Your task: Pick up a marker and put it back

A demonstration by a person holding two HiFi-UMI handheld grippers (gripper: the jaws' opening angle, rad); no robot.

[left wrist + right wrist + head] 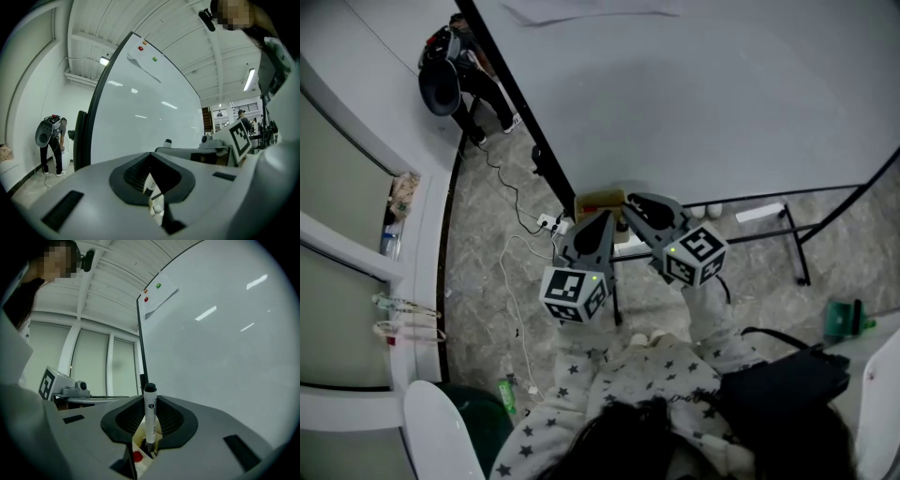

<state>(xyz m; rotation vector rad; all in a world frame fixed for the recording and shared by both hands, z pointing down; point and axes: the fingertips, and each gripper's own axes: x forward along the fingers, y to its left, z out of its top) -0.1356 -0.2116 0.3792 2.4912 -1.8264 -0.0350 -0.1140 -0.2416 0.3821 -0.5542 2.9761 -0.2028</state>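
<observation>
A white marker with a black cap (150,417) stands upright between the jaws of my right gripper (149,427), which is shut on its barrel. Just below its lower end sits an open yellowish marker box (140,459) with a red cap (137,456) inside. In the head view the box (600,201) rests at the lower edge of the whiteboard (703,94). The right gripper (639,208) and the left gripper (602,220) both point at it. In the left gripper view the left gripper (154,194) has its jaws together with nothing held.
The whiteboard stand's legs (797,248) and crossbar run along the floor on the right. Cables and a power strip (551,223) lie on the floor to the left. A person (455,70) bends over at the board's far end. A green bottle (506,394) lies near my feet.
</observation>
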